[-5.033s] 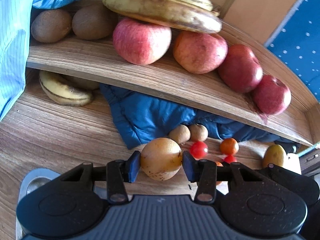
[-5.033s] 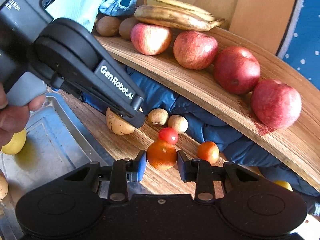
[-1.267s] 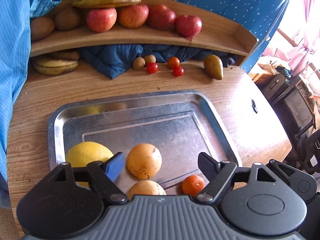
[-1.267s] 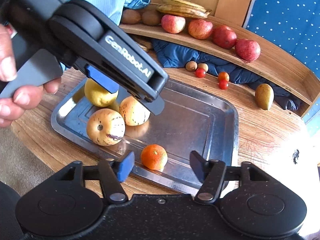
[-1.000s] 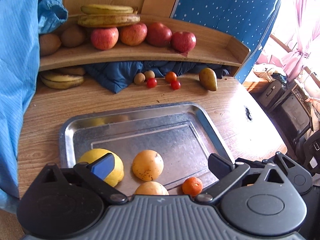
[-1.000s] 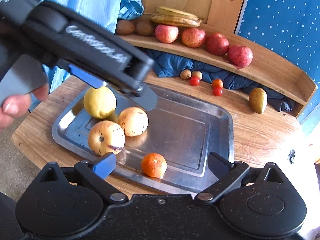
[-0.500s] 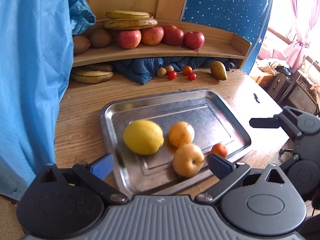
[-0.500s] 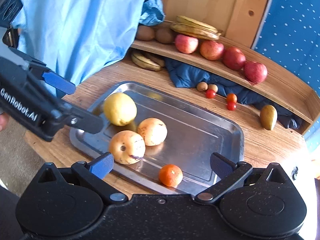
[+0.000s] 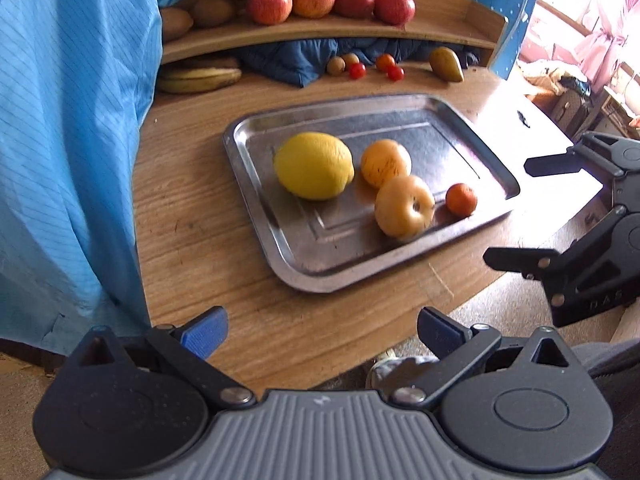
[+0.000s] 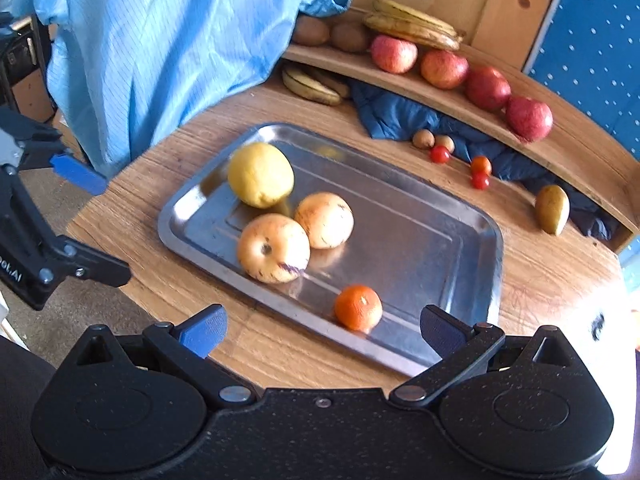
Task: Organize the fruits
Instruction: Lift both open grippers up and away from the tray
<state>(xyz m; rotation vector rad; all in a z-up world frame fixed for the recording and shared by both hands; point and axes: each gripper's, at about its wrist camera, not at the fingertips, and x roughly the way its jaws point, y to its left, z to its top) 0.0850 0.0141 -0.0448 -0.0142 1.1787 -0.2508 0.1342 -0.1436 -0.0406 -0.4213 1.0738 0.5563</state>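
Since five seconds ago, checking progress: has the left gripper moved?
Yes. The left gripper has backed away from the wooden shelf, now past the metal tray, open.

Daylight pours in from my right, blowing out the window and the near corner of the surface to white in the left wrist view. The steel tray throws soft reflections of the fruit, and shadows stay faint. Both fisheye views bend the shelf into a curve, and slight motion blur softens the lemon and wood grain.
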